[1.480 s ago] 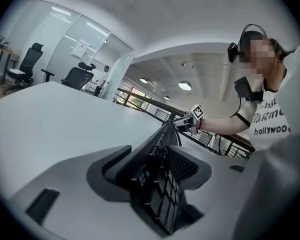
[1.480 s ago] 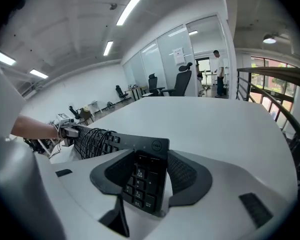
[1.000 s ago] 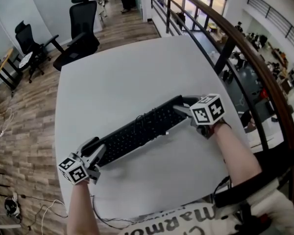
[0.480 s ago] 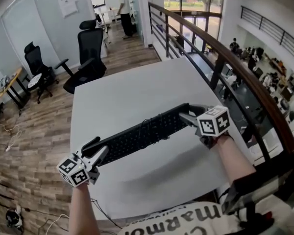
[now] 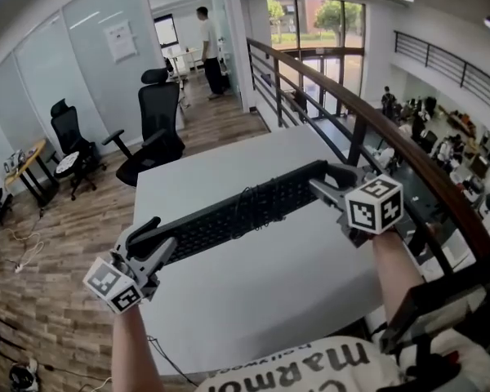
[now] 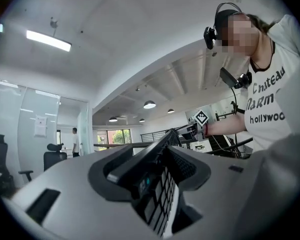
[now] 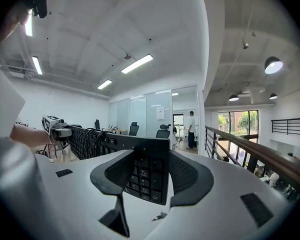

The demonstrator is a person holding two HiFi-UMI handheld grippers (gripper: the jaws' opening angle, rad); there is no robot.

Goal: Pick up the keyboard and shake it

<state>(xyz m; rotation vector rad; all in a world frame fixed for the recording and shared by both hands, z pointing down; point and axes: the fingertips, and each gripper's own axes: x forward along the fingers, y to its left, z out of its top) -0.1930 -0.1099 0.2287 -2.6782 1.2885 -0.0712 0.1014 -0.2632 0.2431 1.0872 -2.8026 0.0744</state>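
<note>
1. Your black keyboard (image 5: 237, 215) hangs clear above the white table (image 5: 261, 300); the railing (image 5: 355, 113) runs close on your right.
2. Your left gripper (image 5: 144, 242) and right gripper (image 5: 333, 183) each clamp one keyboard end, forearms stretched forward.

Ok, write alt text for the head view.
A long black computer keyboard, cable wound round its middle, is held above a white table, the left claw clamped on one end and the right claw on the other.
</note>
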